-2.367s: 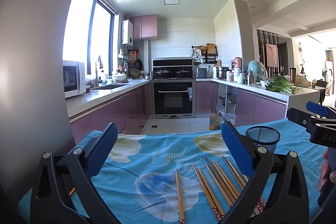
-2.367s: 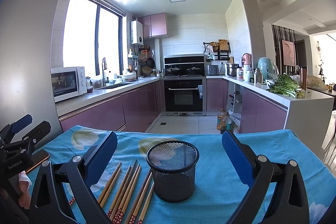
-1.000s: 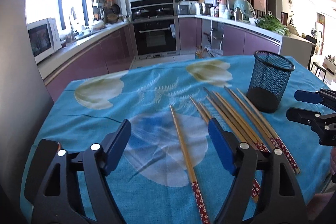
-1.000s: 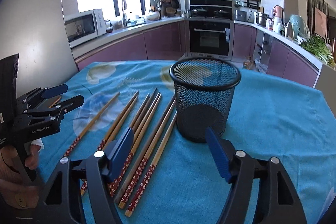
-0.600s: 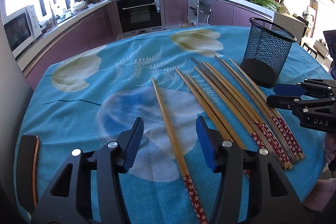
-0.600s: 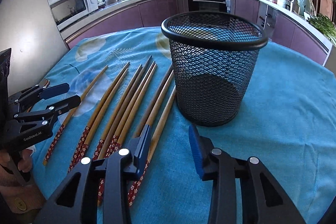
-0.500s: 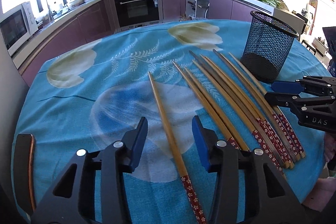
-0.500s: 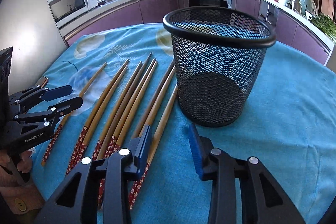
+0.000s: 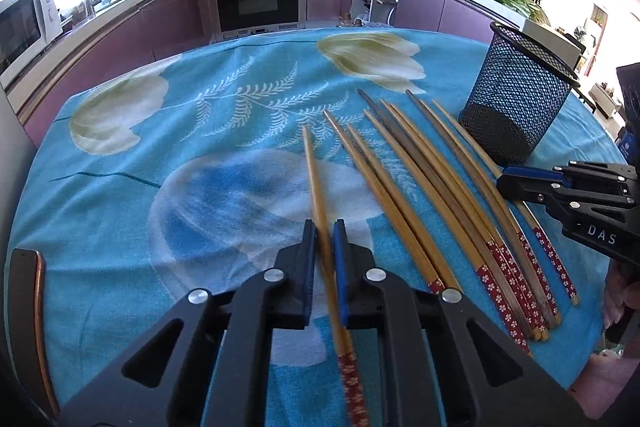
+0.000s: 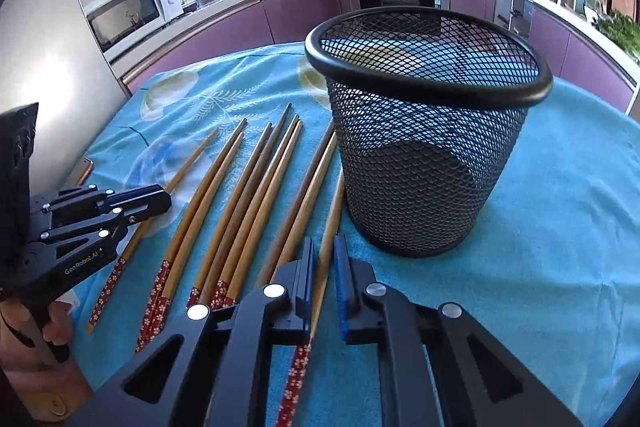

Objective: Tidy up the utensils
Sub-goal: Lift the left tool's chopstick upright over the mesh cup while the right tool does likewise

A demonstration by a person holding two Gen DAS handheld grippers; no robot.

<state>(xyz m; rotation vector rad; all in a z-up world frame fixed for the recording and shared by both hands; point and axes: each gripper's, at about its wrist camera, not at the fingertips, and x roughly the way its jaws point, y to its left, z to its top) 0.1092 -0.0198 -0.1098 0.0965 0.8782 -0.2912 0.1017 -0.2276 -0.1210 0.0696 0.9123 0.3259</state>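
Several wooden chopsticks (image 9: pixel 440 195) with red flowered ends lie side by side on the blue floral cloth. My left gripper (image 9: pixel 324 233) grips the lone leftmost chopstick (image 9: pixel 314 171); its jaws are closing and the pads press both sides. My right gripper (image 10: pixel 322 249) does the same on the rightmost chopstick (image 10: pixel 334 219), which lies beside the black mesh cup (image 10: pixel 424 155). The cup (image 9: pixel 516 99) stands upright and empty at the right of the row. Each gripper also shows in the other's view: the right gripper (image 9: pixel 506 183) and the left gripper (image 10: pixel 162 199).
A dark flat thing with a copper edge (image 9: pixel 28 311) lies at the table's left edge. A person's hand (image 10: pixel 28 343) holds the left gripper's handle. Beyond the far edge of the cloth (image 9: pixel 200 131) are purple kitchen cabinets and an oven.
Both grippers came down and forward toward the table. Their jaws went from wide open to shut, the left on the leftmost chopstick and the right on the one beside the cup.
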